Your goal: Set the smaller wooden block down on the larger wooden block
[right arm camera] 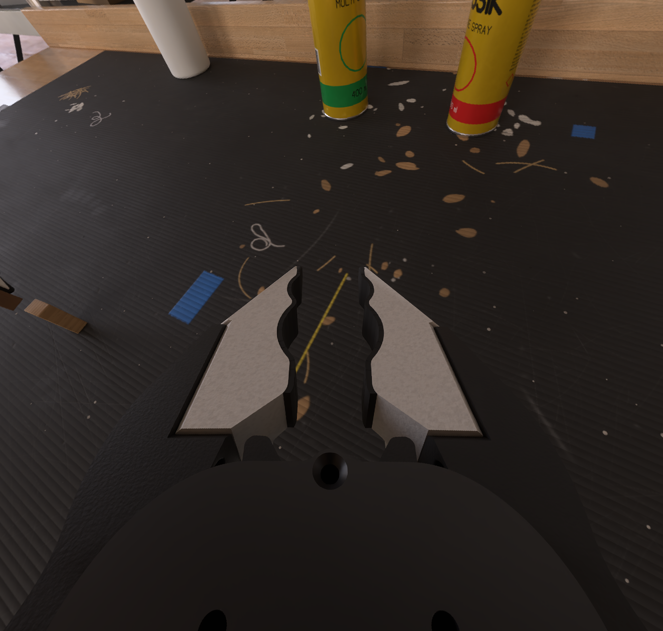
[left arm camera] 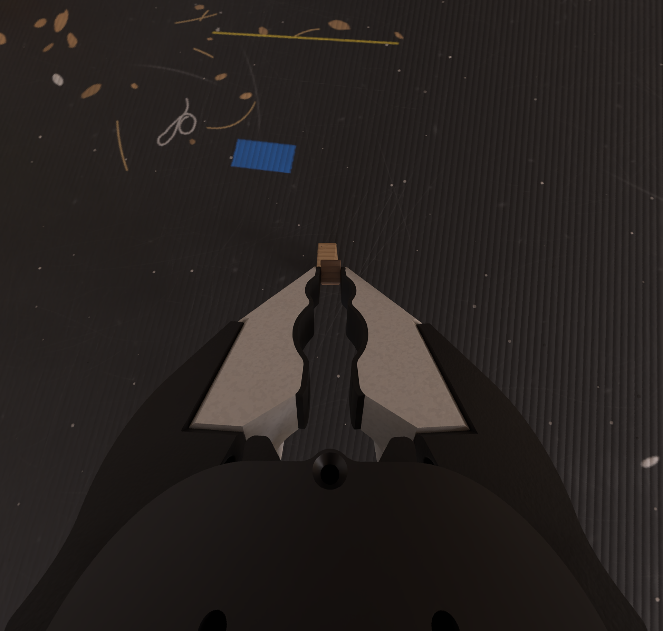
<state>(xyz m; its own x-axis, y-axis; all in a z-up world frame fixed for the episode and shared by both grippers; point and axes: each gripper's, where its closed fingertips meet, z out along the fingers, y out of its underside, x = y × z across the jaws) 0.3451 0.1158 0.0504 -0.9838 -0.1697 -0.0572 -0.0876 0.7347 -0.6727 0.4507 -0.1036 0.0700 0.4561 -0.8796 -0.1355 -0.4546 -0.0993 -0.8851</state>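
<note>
My left gripper (left arm camera: pixel 330 270) is shut on the smaller, darker wooden block (left arm camera: pixel 330 277), held at its fingertips low over the black mat. The larger, lighter wooden block (left arm camera: pixel 328 251) lies on the mat just beyond the tips. In the right wrist view the larger block (right arm camera: pixel 55 314) lies flat at the far left, with the darker block (right arm camera: pixel 9 300) at the frame edge beside its left end. I cannot tell whether the two blocks touch. My right gripper (right arm camera: pixel 330 273) is open and empty above the mat, well to the right of both blocks.
Two yellow spray cans (right arm camera: pixel 342 58) (right arm camera: pixel 480 76) and a white slanted post (right arm camera: pixel 168 22) stand at the back, before a wooden ledge (right arm camera: pixel 251 29). Blue tape patches (left arm camera: pixel 263 160) (right arm camera: pixel 196 296) (right arm camera: pixel 583 131), a thin yellow line (left arm camera: pixel 305 38) and wood shavings lie flat on the mat.
</note>
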